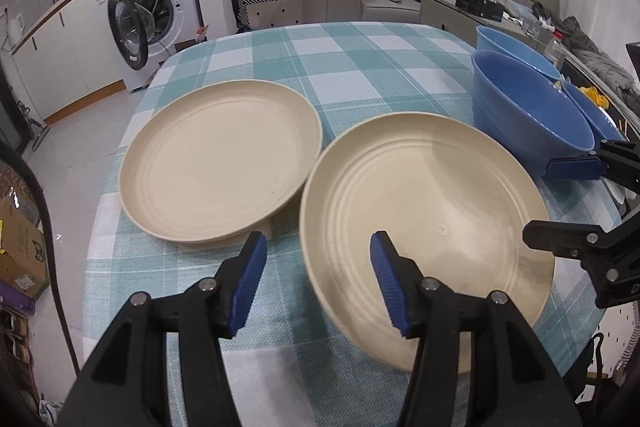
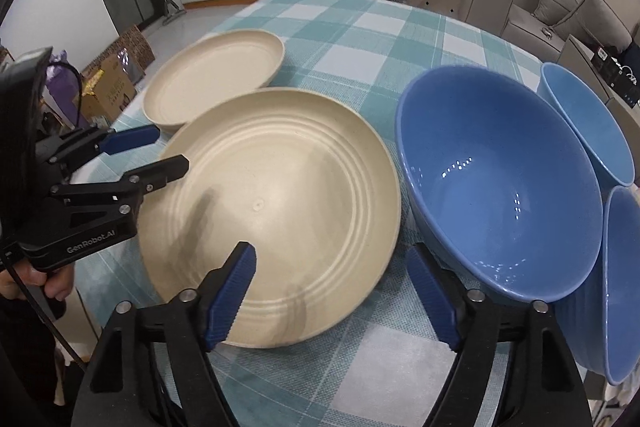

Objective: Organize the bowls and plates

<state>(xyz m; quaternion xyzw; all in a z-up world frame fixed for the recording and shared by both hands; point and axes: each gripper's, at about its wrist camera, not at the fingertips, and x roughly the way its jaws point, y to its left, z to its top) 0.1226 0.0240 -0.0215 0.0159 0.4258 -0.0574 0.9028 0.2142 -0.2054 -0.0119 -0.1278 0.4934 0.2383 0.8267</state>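
The left gripper hangs low over the near edge of the checked tablecloth, its fingers spread wide. The rim of the near plate runs between them: the right finger sits over the plate's inside, the left finger over bare cloth. This hand is closest to that plate, and it looks ready to close on the rim.

The right gripper is also spread, empty, straddling the cloth between the near plate and the big blue bowl.

Beyond and to the left, the far plate lies flat, its rim just beside the near plate's; whether they touch I cannot tell. Two more blue bowls crowd the big one's right side.
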